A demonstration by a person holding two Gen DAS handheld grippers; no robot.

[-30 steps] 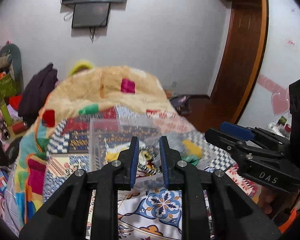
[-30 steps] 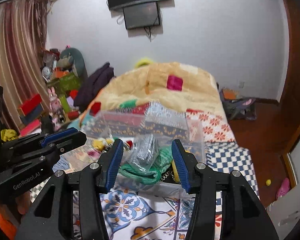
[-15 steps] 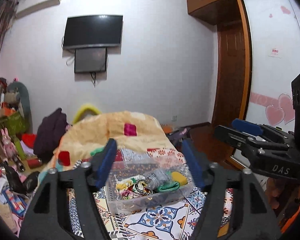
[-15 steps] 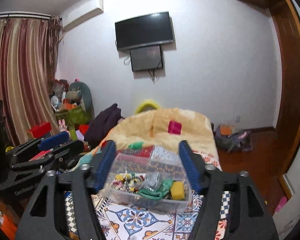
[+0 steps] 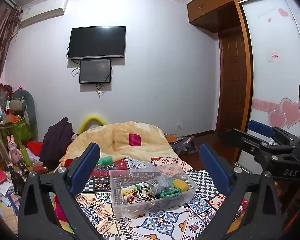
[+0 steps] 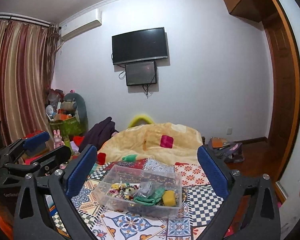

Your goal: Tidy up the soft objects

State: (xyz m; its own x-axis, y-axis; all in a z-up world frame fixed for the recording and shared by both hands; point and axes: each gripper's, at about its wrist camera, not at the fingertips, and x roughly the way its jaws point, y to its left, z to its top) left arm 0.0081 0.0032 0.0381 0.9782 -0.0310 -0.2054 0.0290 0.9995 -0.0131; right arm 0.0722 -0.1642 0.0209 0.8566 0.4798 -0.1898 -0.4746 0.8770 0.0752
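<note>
My left gripper (image 5: pixel 150 166), right gripper (image 6: pixel 147 165) both spread, empty; clear bin (image 6: pixel 176 180) on patterned bedspread (image 6: pixel 200 198); floor (image 6: pixel 256 156) right of bed.

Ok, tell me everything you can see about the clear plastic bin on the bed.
The clear plastic bin is a shallow, open-topped rectangular tub with see-through walls, sitting flat on the patterned bedspread. It holds a loose heap: a yellow sponge, green knit cloth, a crinkly silver piece and floral fabric. Neither gripper touches it; both sets of fingers stand wide open, short of it.
</note>
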